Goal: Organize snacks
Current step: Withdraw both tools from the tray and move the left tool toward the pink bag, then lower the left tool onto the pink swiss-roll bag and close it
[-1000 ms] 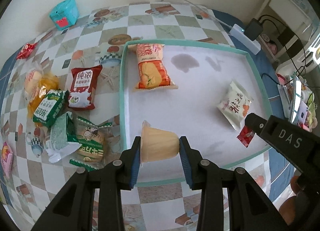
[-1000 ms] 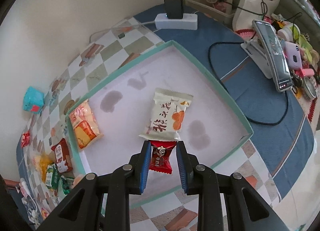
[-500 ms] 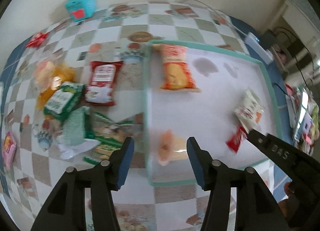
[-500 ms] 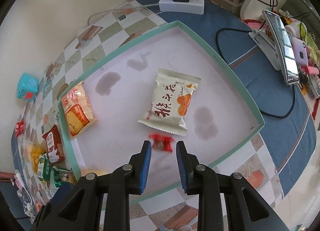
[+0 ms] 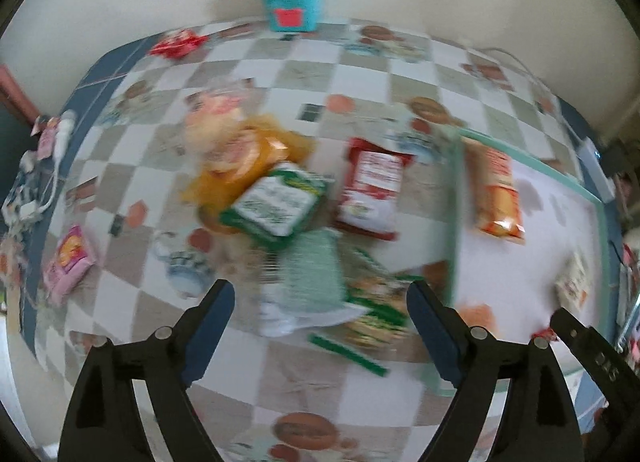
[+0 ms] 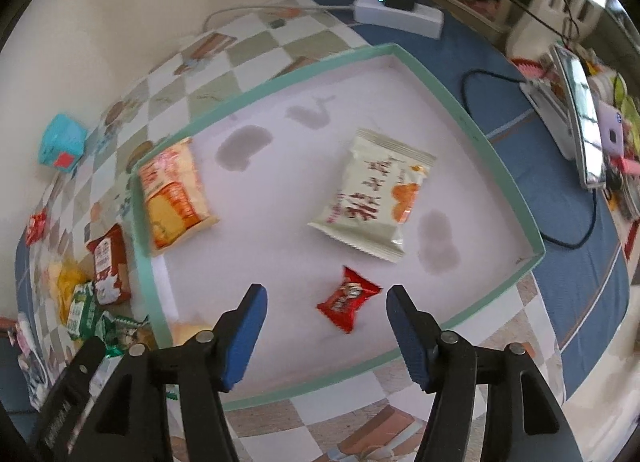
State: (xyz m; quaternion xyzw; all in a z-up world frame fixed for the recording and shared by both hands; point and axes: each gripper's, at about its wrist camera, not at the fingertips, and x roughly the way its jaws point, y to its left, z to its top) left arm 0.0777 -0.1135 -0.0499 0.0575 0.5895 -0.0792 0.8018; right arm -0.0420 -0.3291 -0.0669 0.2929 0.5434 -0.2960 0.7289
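Several loose packets [image 5: 304, 221] crowd beside tray [image 5: 454, 221].

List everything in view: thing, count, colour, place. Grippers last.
tray: 1, teal rim, white floor, on the checked cloth
orange packet: 1, in the tray's left corner
cream packet: 1, mid tray
red candy: 1, on the tray floor, near edge
jelly cup: 1, pale orange, tray's near-left corner
snack pile: several, green, red, yellow, on the cloth left of the tray
teal box: 1, by the wall
power strip: 1, white, on the blue cloth
left gripper: black, blue pads, open, empty
right gripper: same, open, empty
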